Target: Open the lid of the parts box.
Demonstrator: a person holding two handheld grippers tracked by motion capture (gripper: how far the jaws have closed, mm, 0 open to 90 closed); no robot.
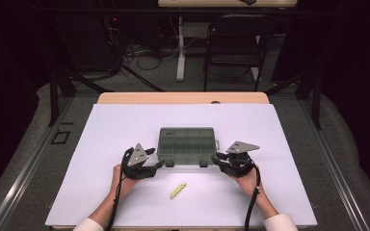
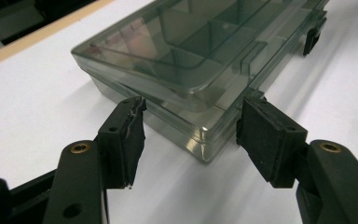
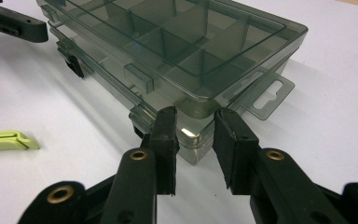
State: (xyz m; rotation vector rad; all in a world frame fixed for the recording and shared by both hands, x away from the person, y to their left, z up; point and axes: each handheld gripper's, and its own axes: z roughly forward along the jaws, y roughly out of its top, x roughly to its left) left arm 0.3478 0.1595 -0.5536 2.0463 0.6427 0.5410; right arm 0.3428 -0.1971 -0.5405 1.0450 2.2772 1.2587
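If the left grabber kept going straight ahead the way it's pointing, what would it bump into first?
Most likely the near corner of the smoky compartment box. The left gripper points right at it, its jaws open on either side of that corner.

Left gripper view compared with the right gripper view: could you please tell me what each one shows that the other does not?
Left gripper view: the left tongs astride the box's near corner, and dark space beyond the table. Right gripper view: the right tongs astride another corner, the box's hang tab and a yellow-green plastic piece. Both: the smoky compartment box, lid down, on the white sheet.
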